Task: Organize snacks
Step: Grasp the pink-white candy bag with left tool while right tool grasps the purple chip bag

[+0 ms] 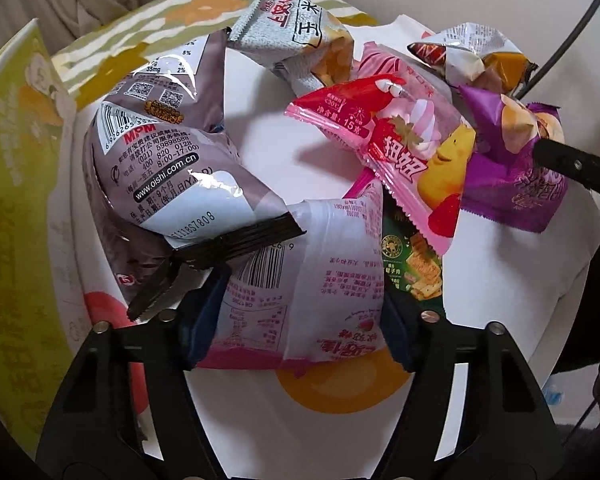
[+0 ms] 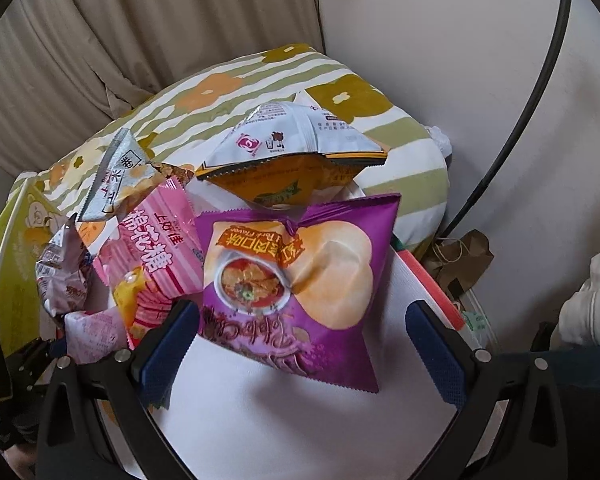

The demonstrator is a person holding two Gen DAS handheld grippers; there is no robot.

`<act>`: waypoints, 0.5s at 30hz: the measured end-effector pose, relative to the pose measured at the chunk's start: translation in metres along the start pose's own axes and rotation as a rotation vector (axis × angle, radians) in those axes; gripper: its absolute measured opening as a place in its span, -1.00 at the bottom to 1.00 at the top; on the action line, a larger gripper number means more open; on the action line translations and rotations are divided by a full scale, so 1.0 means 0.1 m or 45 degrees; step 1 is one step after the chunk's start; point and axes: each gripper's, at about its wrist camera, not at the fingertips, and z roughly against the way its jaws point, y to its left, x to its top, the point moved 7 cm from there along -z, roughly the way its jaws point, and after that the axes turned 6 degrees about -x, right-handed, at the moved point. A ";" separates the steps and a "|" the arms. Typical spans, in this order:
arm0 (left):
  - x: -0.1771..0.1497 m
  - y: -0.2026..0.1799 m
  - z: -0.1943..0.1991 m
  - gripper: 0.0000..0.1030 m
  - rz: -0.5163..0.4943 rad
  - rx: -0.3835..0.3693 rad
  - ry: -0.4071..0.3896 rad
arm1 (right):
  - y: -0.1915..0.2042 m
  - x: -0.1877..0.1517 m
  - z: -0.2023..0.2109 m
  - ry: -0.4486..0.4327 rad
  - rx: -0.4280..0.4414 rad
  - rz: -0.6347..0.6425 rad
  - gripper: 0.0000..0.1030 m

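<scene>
Several snack bags lie heaped on a white board (image 1: 268,120). My left gripper (image 1: 300,312) has its blue pads on both sides of a pink-and-white bag (image 1: 308,280), back side up. Beside it lie a grey-purple bag (image 1: 160,152), a pink marshmallow bag (image 1: 400,140), a silver corn-snack bag (image 1: 296,28) and a green cracker bag (image 1: 412,272). My right gripper (image 2: 300,344) is open around the lower edge of a purple chip bag (image 2: 300,280), its pads apart from it. An orange-and-white bag (image 2: 296,152) lies beyond. The right gripper's finger (image 1: 572,164) reaches the purple bag (image 1: 512,152).
A yellow-green carton (image 1: 16,200) stands at the left. A flowered green-striped cushion (image 2: 228,92) lies behind the board, with beige curtains (image 2: 140,20) beyond. A white wall and a black cable (image 2: 540,80) are at the right, and a brown paper bag (image 2: 464,256) sits on the floor.
</scene>
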 end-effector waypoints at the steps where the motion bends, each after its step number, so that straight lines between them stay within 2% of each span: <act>1: 0.00 0.00 0.00 0.23 -0.003 0.001 0.003 | 0.01 0.01 -0.02 0.002 0.002 0.003 0.99; 13: -0.07 -0.06 0.06 0.11 -0.021 0.004 0.013 | 0.11 0.03 -0.20 0.016 -0.007 0.016 0.99; 15: -0.10 -0.09 0.08 0.11 -0.016 0.008 0.014 | 0.11 0.01 -0.20 0.015 -0.011 0.025 0.89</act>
